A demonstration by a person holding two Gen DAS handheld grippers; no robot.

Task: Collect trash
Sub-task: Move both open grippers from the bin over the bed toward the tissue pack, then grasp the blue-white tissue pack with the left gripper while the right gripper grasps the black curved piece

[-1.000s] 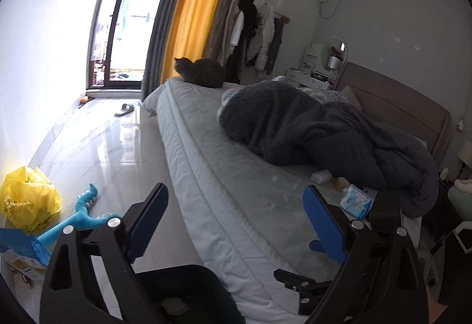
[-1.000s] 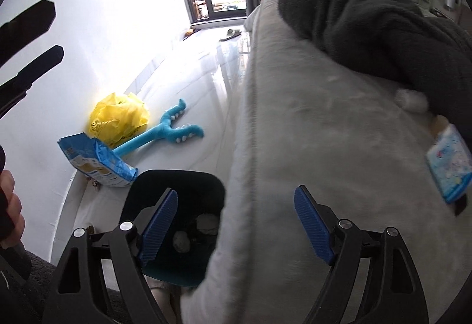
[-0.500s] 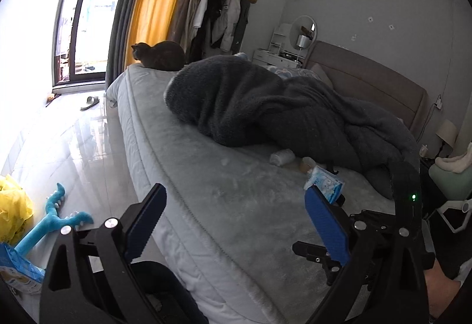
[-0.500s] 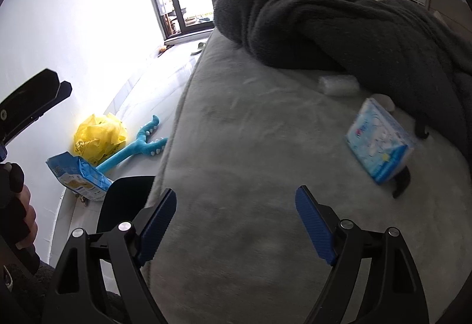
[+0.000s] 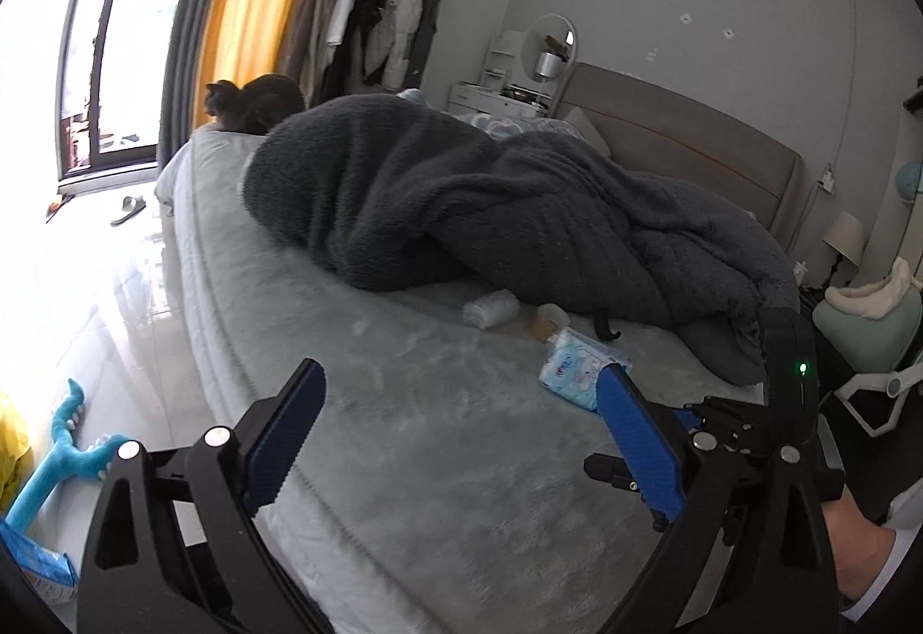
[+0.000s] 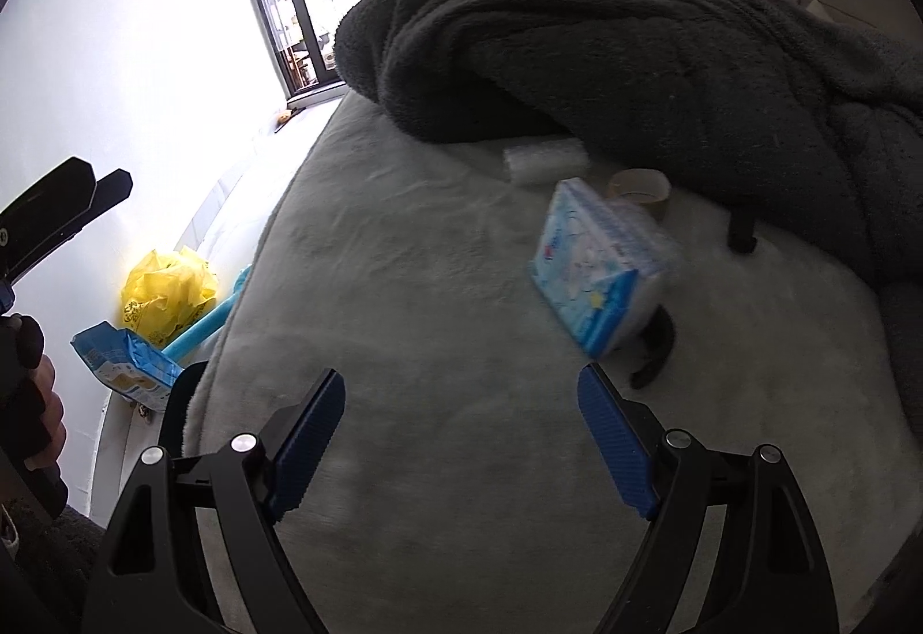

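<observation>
Two grippers, left (image 5: 456,432) and right (image 6: 461,438), jaws spread and empty, above the bed (image 6: 432,288); tissue pack (image 6: 600,259), white roll (image 6: 542,161) and tape roll (image 6: 640,190) beside the blanket (image 6: 634,45).

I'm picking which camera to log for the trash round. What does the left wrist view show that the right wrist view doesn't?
Only the left wrist view: a cat at the bed's far corner, a slipper on the floor, and the headboard.
Only the right wrist view: all of the yellow bag by the wall.
Both: the blue tissue pack, tape roll, white wad and dark blanket.
</observation>
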